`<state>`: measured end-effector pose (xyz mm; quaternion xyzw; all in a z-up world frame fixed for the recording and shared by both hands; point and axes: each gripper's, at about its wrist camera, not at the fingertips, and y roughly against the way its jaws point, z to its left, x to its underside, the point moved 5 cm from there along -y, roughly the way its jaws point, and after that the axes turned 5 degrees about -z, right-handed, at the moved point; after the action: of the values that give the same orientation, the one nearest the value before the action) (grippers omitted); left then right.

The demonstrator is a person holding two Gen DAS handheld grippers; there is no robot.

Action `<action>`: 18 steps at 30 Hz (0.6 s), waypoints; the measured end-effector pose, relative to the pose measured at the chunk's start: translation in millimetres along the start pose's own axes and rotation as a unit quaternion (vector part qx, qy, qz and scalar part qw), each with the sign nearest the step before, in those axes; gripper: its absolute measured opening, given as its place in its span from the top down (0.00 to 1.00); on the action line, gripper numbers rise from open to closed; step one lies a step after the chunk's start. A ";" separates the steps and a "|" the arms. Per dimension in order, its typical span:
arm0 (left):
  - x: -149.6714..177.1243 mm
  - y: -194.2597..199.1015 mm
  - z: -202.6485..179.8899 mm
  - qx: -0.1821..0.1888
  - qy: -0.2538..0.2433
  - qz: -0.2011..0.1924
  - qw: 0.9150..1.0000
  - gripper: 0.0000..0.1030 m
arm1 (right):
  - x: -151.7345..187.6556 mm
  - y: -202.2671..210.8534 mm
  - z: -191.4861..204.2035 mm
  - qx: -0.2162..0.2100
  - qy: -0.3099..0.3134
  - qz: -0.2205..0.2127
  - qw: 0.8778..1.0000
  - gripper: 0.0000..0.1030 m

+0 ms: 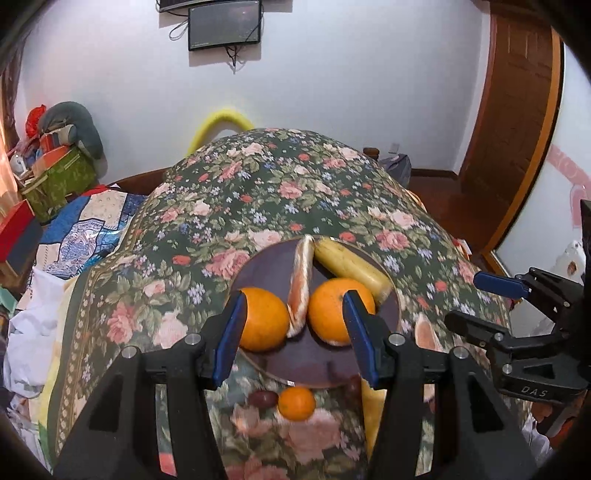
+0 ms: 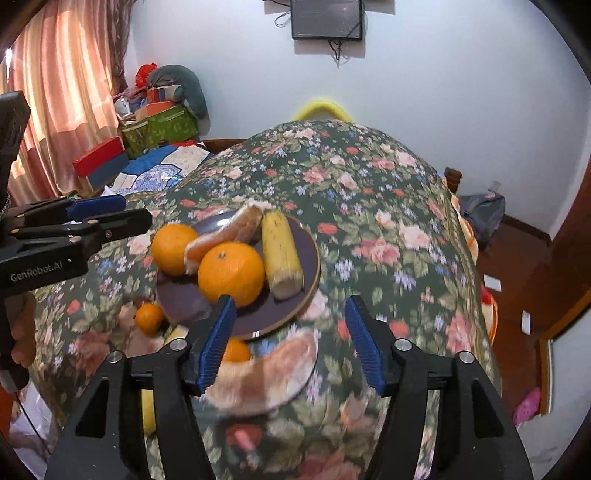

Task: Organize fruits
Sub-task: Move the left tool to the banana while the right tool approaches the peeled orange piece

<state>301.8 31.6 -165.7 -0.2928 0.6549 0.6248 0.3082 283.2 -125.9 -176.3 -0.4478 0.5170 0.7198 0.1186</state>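
- Plate on the floral surface holds two oranges, a banana and a grapefruit wedge.
- A mandarin and a second wedge lie beside the plate.
- Left tongs: apart, empty.
- Right tongs: apart, empty.

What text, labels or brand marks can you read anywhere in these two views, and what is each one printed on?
"DAS": raised letters on the black plastic body of the right tongs, seen from the left wrist view.
"GenRobot.AI": white print on the black plastic body of the left tongs, seen from the right wrist view.
Dark wall-mounted screen: nothing readable shows on it.
Boxes stacked in the corner: any print is too small to read.
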 end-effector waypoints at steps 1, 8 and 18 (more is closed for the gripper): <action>2.5 1.3 -1.4 0.000 -0.001 0.002 1.000 0.48 | 6.7 1.0 0.2 -0.002 -0.005 0.003 1.000 0.41; 27.8 4.7 -11.8 0.007 -0.007 0.023 1.000 0.48 | 41.7 3.6 5.0 -0.011 -0.015 0.029 0.999 0.41; 55.7 -4.0 -8.7 0.013 0.005 0.060 0.998 0.48 | 59.6 -13.6 27.3 -0.041 -0.012 0.053 0.998 0.36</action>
<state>268.9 22.8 -210.9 -0.2527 0.6806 0.6323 0.2705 243.6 -114.2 -229.0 -0.4155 0.5089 0.7509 0.0680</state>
